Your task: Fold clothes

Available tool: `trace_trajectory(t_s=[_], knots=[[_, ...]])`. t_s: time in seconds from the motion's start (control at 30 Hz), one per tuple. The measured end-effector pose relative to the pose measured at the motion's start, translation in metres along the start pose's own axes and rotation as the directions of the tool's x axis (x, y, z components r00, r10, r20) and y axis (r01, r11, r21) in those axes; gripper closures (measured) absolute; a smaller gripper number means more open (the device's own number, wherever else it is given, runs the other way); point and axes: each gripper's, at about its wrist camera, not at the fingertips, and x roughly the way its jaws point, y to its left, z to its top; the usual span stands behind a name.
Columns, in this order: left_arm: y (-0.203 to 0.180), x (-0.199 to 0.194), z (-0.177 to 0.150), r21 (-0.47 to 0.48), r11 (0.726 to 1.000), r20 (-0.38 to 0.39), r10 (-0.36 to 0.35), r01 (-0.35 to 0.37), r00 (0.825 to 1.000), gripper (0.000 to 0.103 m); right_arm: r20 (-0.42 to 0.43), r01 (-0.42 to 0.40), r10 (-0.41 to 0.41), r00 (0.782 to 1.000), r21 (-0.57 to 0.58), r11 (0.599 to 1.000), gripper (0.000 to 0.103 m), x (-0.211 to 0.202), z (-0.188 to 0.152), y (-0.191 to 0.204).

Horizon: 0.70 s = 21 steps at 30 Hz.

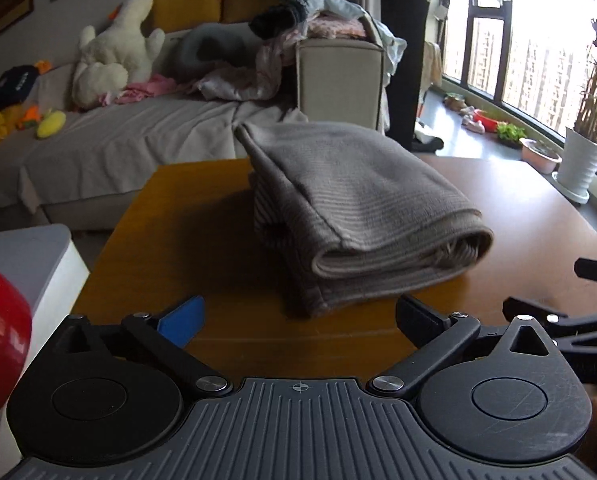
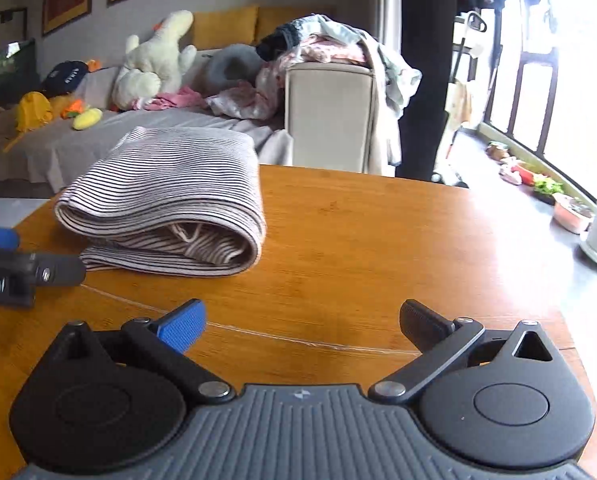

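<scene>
Table [image 2: 378, 240] first: wooden, bare under both of your grippers. The striped garment [image 2: 166, 200] sits on it already folded into a thick bundle, rolled edge facing you. It lies dead ahead of the left gripper [image 1: 298, 320], just past the open jaws, and ahead and off to the left of the right gripper [image 2: 302, 324], clearly apart from it. Long axis runs away from you, slightly skewed. Left hand is nearer, so I'd lead with that one if the bundle needs squaring or moving. Both sets of jaws are spread wide, pinching nothing. Looks to me like this piece is done; more clothes [image 2: 326, 46] wait piled on the sofa arm [image 2: 330, 116] beyond.
</scene>
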Motion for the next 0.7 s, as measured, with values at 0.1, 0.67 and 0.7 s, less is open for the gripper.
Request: trace_trajectory(t_s=[0.1,0.67,0.7], knots=[[-0.006,0.009,-0.011,-0.028,1.0,0.009,-0.007,0.007,1.0,0.0,-0.002,0.034,-0.034,0.999,-0.079,0.996,0.0,-0.002,-0.005,0.002],[-0.02,0.03,-0.003,-0.115,0.983,0.016,0.145,-0.142,0.989,0.0,-0.117,-0.035,0.037,0.992,0.018,0.999,0.0,0.036,0.009,-0.026],[-0.02,0.03,-0.003,-0.115,0.983,0.015,0.145,-0.142,0.989,0.0,-0.117,-0.035,0.037,0.992,0.018,0.999,0.0,0.036,0.009,-0.026]])
